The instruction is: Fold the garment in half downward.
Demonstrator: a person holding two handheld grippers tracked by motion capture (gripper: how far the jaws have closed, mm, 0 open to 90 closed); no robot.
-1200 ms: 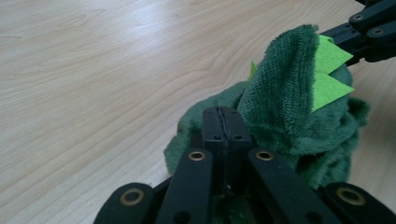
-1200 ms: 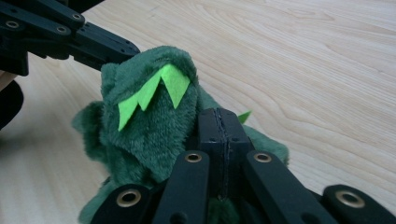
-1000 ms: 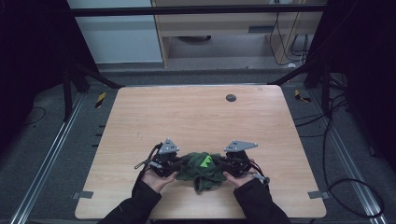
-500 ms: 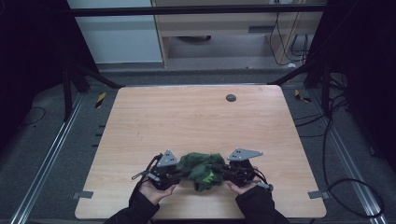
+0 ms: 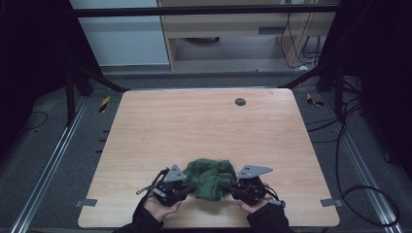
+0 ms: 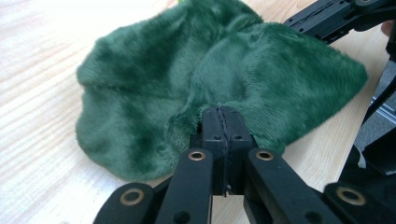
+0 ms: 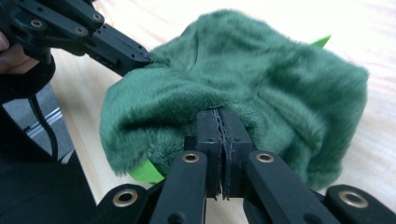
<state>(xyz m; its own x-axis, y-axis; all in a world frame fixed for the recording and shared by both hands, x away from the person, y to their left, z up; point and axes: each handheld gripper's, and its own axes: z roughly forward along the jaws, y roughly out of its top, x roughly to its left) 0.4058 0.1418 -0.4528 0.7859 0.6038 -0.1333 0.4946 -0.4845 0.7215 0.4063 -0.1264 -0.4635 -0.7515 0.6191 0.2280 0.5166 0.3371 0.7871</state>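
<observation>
Green cloth (image 5: pixel 210 177), seemingly gripped both sides

Green plush cloth (image 5: pixel 210 177), bunched and crumpled, a bright green tag at its edge, lying near the worktop's (image 5: pixel 204 126) front edge.

The plush cloth (image 5: pixel 210 177) is dark green, with a bright green tag (image 7: pixel 145 171) at its edge. The table (image 5: pixel 204 126) is light wood with fine grain lines. Both grippers, the left gripper (image 5: pixel 188 186) and the right gripper (image 5: pixel 231 186), are black, with grey plates on top.

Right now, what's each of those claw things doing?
Left gripper: closed, pinching the green fuzzy cloth.
Right gripper: closed, pinching the same cloth.
</observation>
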